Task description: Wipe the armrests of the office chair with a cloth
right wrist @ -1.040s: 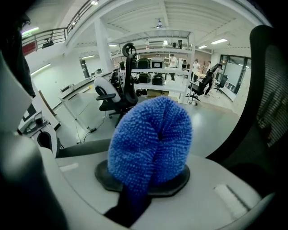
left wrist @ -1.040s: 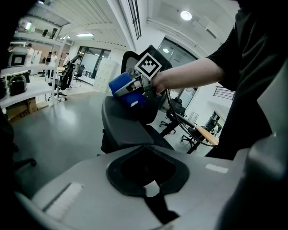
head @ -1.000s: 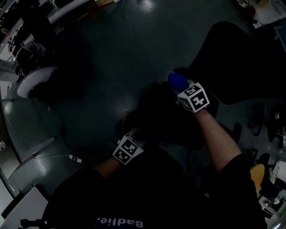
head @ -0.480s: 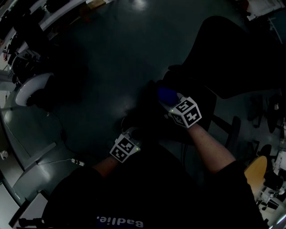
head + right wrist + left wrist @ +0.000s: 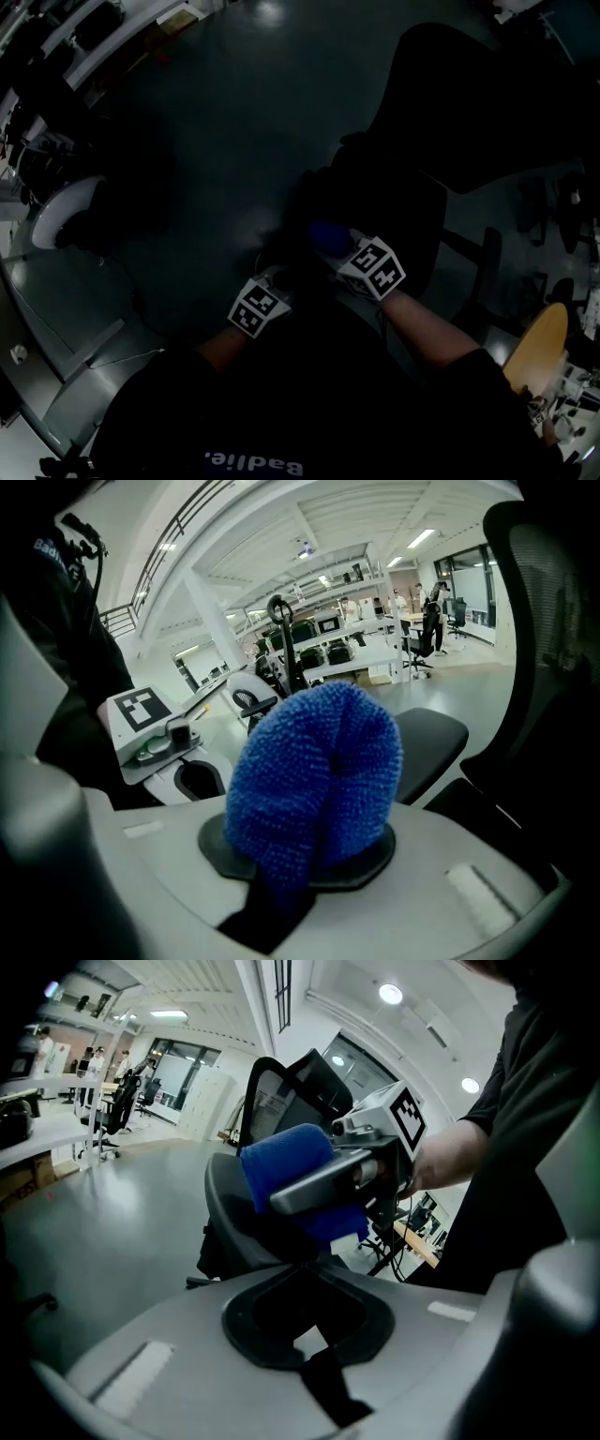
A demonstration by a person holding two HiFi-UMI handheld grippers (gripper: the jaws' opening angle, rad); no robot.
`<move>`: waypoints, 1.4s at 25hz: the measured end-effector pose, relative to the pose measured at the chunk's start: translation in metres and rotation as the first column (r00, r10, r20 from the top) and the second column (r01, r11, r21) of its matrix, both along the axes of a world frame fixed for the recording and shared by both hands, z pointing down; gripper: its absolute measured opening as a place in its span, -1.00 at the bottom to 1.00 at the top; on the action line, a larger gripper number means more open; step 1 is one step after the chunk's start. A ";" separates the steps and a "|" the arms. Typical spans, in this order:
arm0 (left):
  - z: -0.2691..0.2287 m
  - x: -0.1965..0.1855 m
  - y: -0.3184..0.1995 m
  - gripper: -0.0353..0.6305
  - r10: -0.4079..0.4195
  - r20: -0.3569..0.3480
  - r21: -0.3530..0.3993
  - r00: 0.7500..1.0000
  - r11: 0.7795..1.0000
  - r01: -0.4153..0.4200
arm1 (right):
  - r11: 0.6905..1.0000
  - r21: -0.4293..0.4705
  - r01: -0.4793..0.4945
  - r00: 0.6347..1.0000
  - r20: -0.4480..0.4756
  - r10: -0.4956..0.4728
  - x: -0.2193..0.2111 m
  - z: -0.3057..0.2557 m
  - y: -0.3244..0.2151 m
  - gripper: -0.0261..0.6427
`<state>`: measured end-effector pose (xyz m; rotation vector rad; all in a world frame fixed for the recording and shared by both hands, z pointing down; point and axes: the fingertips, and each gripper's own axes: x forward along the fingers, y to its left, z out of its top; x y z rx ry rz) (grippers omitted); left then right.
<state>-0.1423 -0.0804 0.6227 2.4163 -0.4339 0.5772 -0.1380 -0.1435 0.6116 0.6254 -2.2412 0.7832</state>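
Two tongs sit low in the head view, close to the person's torso and near each other. Open floor point(image 5: 216, 122) spreads from 9 to 12 o'clock of them. Benches point(image 5: 122, 28) line its far edge at 10 to 11 o'clock. The office chair point(image 5: 469, 103) fills 1 to 3 o'clock, with its backrest toward 1 o'clock and its dark lower parts just beside the tongs. The head view is too dim to tell armrest from seat.

The right tongs point(image 5: 272, 907) are clamped on the blue cloth point(image 5: 319, 771), which is folded and bulges out ahead of the tips. A dark chair pad point(image 5: 433, 735) lies beyond the cloth at 2 o'clock in the right gripper view. Contact between cloth and pad cannot be judged.

The left tongs point(image 5: 323, 1382) are together with nothing between them. In the left gripper view the right tongs and cloth lie at 12 o'clock, near, with the chair back behind.

The right forearm point(image 5: 422, 323) is bare and enters from 5 o'clock, angled in toward the torso. The left forearm point(image 5: 217, 349) is tucked close, entering from 7 o'clock.
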 end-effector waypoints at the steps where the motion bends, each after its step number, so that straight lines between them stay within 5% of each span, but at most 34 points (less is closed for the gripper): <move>1: 0.000 0.000 -0.001 -0.84 0.006 0.000 0.002 1.000 1.000 -0.006 | 1.000 -0.007 -0.008 1.000 0.004 0.008 -0.001 0.001 0.005 -0.66; 22: 0.002 -0.020 -0.039 -0.84 0.095 -0.020 0.007 0.995 0.995 -0.095 | 0.979 -0.027 -0.203 0.979 0.011 0.204 -0.012 -0.007 0.053 -0.66; 26: -0.002 -0.015 -0.035 -0.84 0.092 0.004 -0.018 0.996 0.996 -0.092 | 0.958 0.012 -0.287 0.958 0.011 0.287 0.024 -0.021 0.067 -0.66; 35: -0.029 0.027 0.000 -0.84 0.200 -0.012 0.028 0.980 0.980 -0.199 | 0.854 0.113 -0.508 0.861 0.029 0.508 0.146 -0.056 0.083 -0.66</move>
